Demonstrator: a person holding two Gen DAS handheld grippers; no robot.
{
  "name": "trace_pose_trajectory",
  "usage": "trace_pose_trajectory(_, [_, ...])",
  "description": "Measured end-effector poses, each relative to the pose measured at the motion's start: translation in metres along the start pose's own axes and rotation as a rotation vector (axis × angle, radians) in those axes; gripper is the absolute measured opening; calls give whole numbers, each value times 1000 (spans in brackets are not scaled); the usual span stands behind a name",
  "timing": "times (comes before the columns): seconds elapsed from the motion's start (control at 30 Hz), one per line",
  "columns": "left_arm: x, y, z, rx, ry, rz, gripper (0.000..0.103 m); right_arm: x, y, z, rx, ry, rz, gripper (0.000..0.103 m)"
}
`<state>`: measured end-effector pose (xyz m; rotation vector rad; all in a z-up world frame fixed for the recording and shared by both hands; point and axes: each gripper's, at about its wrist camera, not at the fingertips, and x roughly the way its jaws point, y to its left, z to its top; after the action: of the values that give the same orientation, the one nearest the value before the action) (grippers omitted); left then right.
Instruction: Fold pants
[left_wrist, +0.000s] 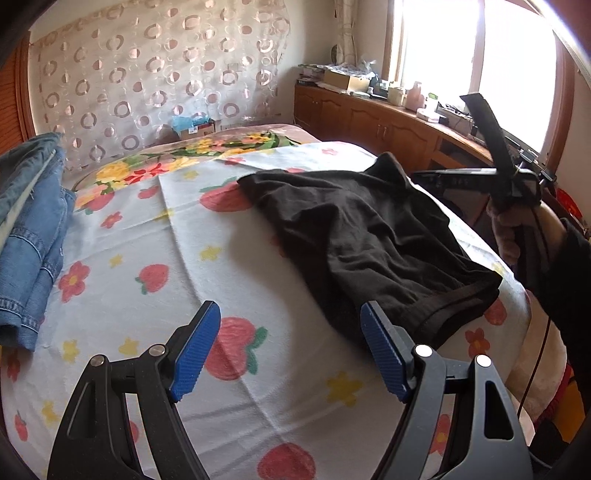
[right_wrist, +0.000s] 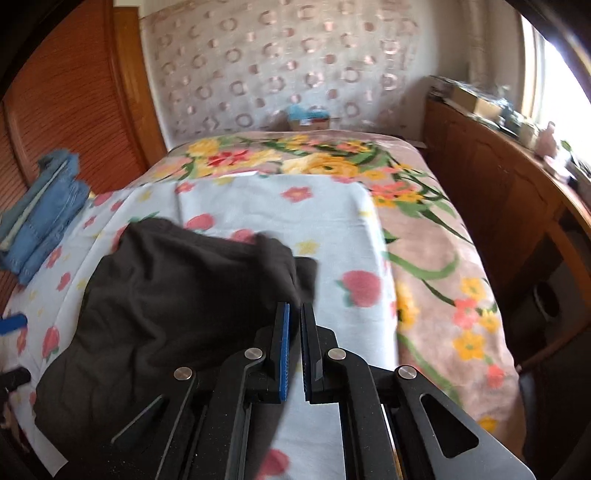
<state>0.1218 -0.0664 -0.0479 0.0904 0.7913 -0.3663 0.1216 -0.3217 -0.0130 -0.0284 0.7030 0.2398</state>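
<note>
Black pants (left_wrist: 362, 236) lie crumpled on a strawberry-print sheet (left_wrist: 147, 236) over the bed, waistband end toward me. My left gripper (left_wrist: 290, 308) hovers open just in front of that end, and its right blue pad (left_wrist: 384, 354) sits beside the fabric edge with nothing between the jaws. In the right wrist view the pants (right_wrist: 166, 295) rise to a bunched corner at my right gripper (right_wrist: 294, 307), whose jaws are pressed together on that dark cloth. The left wrist view shows a hand holding the right gripper (left_wrist: 480, 177) at the pants' far right side.
Folded blue denim (left_wrist: 29, 240) is stacked at the bed's left edge and also appears as a denim stack (right_wrist: 40, 214) in the right wrist view. A flowered blanket (right_wrist: 436, 258) covers the bed's right side. A wooden cabinet (right_wrist: 498, 192) with clutter runs along the window wall.
</note>
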Motion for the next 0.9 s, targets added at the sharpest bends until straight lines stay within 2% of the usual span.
trace_pose_trajectory(0.17, [3,-5,-1,4,11,-5,79,2,-9,3,2,13,-38,6])
trace_pose_trajectory(0.37, [2,-10,-3,13,10,-11,79,1,1,4,20,-14,0,10])
trace_pose_trajectory(0.43, [0,-11,-4,18,9,-14,79,-9,9,-5,10,-29,6,12])
trace_pose_trajectory(0.5, [0,-13,-3,21,4,-21,79,-21,13,-15,-2,-42,6,26])
trace_pose_trajectory(0.57, [-3,-15,-3,23,-3,-38,79,-34,17,-27,-13,-54,9,29])
trace_pose_trajectory(0.73, [-10,-21,0,27,-18,-71,79,-63,24,-66,-32,-57,33,29])
trace_pose_trajectory(0.9, [-12,-34,0,58,-19,-90,71,-85,28,-101,-37,-49,71,29])
